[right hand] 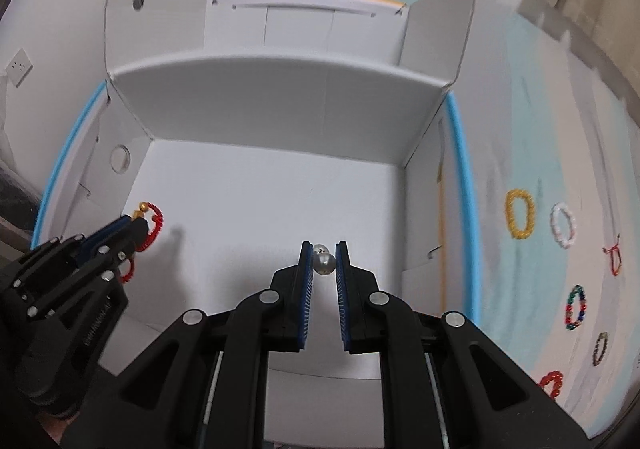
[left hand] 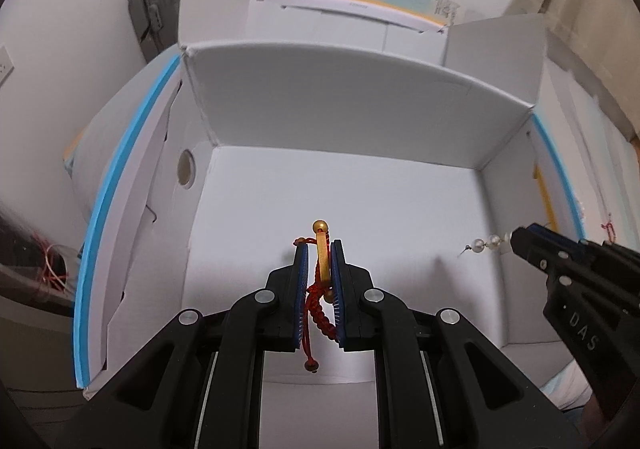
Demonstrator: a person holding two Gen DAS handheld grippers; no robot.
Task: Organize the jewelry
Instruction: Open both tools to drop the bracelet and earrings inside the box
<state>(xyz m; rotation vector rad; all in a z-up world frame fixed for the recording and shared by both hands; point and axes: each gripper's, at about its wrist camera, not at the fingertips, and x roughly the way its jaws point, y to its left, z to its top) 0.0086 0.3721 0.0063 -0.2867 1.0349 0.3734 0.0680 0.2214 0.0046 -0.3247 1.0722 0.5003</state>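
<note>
My left gripper [left hand: 319, 249] is shut on a red braided bracelet with gold beads [left hand: 322, 261] and holds it above the floor of an open white cardboard box [left hand: 340, 117]. It also shows in the right wrist view [right hand: 138, 223] with the red bracelet [right hand: 154, 223]. My right gripper [right hand: 323, 247] is shut on a pearl bead piece [right hand: 323, 261] over the same box [right hand: 280, 93]. From the left wrist view the right gripper [left hand: 516, 243] holds the pearls [left hand: 486, 243] at the box's right side.
Right of the box, on a pale striped cloth, lie several bracelets: yellow [right hand: 519, 219], white [right hand: 564, 225], thin red string [right hand: 614, 259], multicoloured [right hand: 576, 307], dark [right hand: 600, 347], red [right hand: 551, 381]. Suitcases [left hand: 160, 9] stand behind the box.
</note>
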